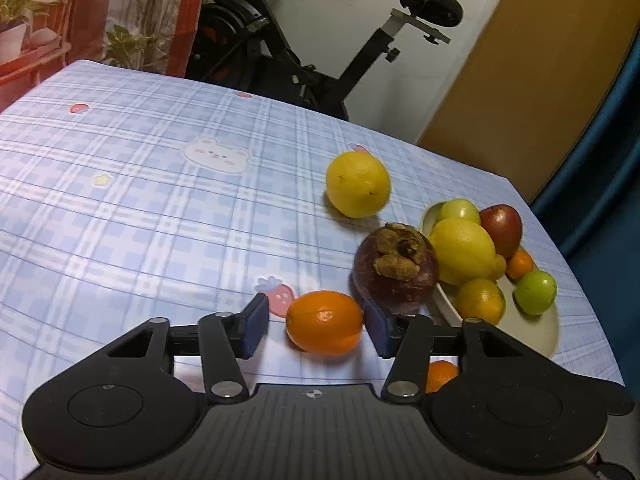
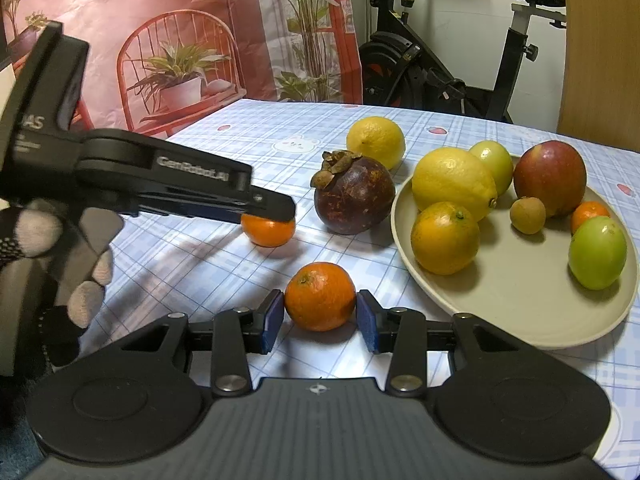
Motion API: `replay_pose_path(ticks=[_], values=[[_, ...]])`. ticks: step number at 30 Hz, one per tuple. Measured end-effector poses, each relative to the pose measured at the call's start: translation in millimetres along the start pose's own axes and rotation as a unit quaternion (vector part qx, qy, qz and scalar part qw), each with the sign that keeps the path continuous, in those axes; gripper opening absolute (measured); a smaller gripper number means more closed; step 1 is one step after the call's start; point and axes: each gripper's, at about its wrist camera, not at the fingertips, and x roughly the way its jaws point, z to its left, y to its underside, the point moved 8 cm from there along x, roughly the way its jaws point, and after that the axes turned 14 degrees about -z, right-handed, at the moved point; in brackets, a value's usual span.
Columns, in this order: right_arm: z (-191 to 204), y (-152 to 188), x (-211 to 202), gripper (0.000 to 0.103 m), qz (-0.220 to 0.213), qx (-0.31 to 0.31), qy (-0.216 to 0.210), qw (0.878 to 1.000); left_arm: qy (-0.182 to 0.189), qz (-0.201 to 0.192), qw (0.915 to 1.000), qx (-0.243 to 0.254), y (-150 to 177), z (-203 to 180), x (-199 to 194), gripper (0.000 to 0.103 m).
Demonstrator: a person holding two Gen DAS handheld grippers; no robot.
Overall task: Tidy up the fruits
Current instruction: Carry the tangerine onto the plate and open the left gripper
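Note:
A small orange fruit lies on the checked tablecloth between the pads of my left gripper. The right pad is at its skin and the left pad stands apart from it. In the right wrist view the left gripper reaches over that same fruit. My right gripper is shut on a tangerine, with both blue pads against its sides. A dark mangosteen and a lemon sit on the cloth beside the beige plate, which holds several fruits.
A gloved hand holds the left gripper at the left of the right wrist view. An exercise bike stands behind the table's far edge. The plate lies near the table's right edge. A printed backdrop hangs behind.

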Motion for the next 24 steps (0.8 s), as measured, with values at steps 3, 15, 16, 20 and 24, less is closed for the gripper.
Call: replay_pose_path(ticks=[3, 15, 16, 20, 24], values=[[0, 0, 0, 0.042, 0.001, 0.001, 0.000, 1.000, 0.004, 0.004, 0.9999, 0.016, 3, -5, -6, 0.044], [-3, -28, -30, 0.042, -0.040, -0.005, 0.018, 0.999, 0.019, -0.026, 0.9992, 0.025, -23, -21, -61, 0.044], [-6, -31, -34, 0.042, -0.047, -0.003, 0.021, 0.999, 0.022, -0.027, 0.9991, 0.024, -26, -24, -64, 0.044], [-18, -49, -51, 0.042, -0.076, 0.011, 0.033, 0.997, 0.022, -0.042, 0.9984, 0.029, -44, -33, -76, 0.044], [-32, -72, -67, 0.042, -0.107, 0.014, 0.048, 0.993, 0.032, -0.060, 0.9971, 0.034, -63, -48, -83, 0.044]])
